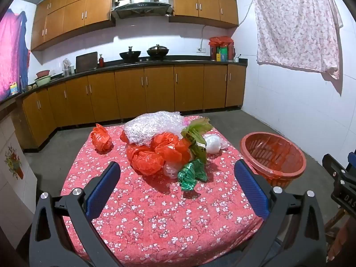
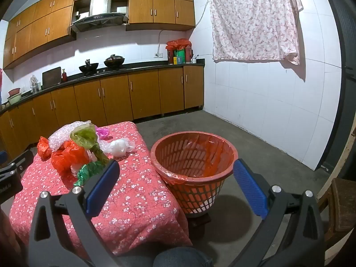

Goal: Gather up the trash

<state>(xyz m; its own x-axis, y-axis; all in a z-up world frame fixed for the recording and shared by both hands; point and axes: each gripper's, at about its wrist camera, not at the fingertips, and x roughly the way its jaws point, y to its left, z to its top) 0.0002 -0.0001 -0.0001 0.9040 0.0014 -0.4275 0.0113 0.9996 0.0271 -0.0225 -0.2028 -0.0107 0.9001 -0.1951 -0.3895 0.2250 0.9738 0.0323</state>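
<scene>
While both claws hang spread and empty over the near half of the table, the trash sits bunched toward the table's far end: from the left gripper it lies at twelve o'clock, with a lone orange bag off at about eleven. The heap is crumpled film, namely bubble wrap on top, orange plastic bags beneath, a green foil wrapper nearest, a wilted leaf and a white plastic wad at one o'clock. All of it looks feather-light, soft and springy; I judge it will crush flat under the pads and may slip or drag a neighbour along (the pieces touch and overlap). A pinch on a bunched knot or thick fold should hold better than on a loose flap. The green wrapper, nearest and sticking out, seems the easiest first take.

The right gripper, jaws wide with nothing between them, faces the orange basket, which stands lined with a red bag just off the table's right edge, at twelve o'clock from that claw. Its mouth is wide and open. The floor beyond is bare; a wooden chair crowds in at four o'clock
</scene>
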